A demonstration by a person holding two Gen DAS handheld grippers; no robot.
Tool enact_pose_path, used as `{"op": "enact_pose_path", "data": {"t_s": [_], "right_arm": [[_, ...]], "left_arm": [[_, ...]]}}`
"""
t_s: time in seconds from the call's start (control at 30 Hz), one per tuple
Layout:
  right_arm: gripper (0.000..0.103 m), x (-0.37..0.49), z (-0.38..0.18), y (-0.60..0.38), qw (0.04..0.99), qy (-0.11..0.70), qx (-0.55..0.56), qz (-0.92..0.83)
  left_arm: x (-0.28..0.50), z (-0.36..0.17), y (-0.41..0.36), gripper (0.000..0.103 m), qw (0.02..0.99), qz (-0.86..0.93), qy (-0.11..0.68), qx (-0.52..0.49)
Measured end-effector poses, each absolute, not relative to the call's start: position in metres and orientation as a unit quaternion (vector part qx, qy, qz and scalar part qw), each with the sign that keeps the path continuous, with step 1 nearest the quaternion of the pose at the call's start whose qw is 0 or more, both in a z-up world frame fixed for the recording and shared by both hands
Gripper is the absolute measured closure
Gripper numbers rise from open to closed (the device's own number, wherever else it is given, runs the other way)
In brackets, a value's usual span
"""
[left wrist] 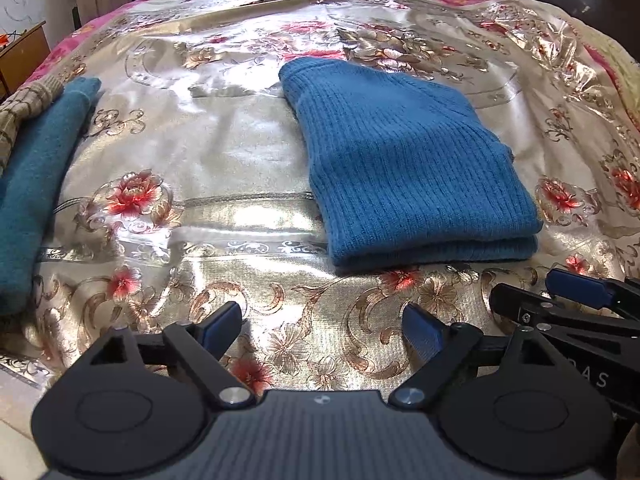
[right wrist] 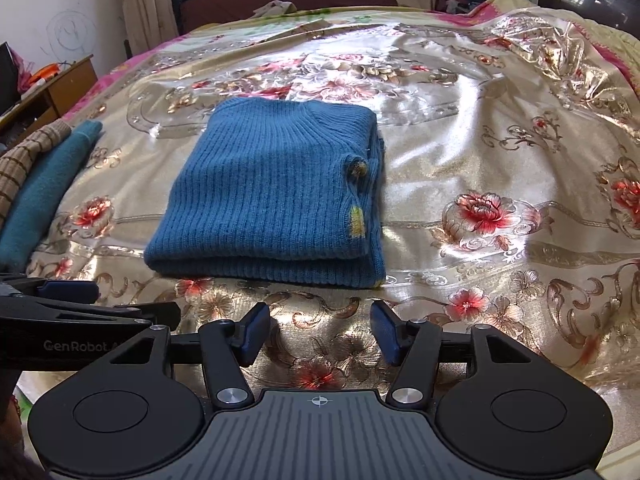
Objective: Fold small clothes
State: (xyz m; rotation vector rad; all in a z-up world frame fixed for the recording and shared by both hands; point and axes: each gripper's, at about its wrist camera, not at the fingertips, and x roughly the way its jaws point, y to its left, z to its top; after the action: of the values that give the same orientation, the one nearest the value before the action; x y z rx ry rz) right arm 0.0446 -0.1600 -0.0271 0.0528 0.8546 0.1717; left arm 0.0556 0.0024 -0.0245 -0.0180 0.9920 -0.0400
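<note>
Blue ribbed sweater (right wrist: 268,196) lies folded in a thick rectangle on my glossy floral bedcover (right wrist: 500,152), centre-left in the right wrist view and centre-right in the left one. My right gripper (right wrist: 320,334) hangs just short of its near edge, jaws apart, nothing between them. My left gripper (left wrist: 322,330) is likewise spread and empty. At the far left lie a teal garment (left wrist: 36,184) and a striped beige one (left wrist: 20,112).
</note>
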Motion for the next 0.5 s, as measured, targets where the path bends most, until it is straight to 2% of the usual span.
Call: {"op": "enact_pose_path", "data": {"t_s": [0.5], "right_arm": [[0.046,0.0448,-0.0294,-0.1596,0.905,0.416,0.028,0.083]], "left_arm": [[0.0563,-0.0259,0.0022,0.011,0.878,-0.015,0.478,-0.006]]}}
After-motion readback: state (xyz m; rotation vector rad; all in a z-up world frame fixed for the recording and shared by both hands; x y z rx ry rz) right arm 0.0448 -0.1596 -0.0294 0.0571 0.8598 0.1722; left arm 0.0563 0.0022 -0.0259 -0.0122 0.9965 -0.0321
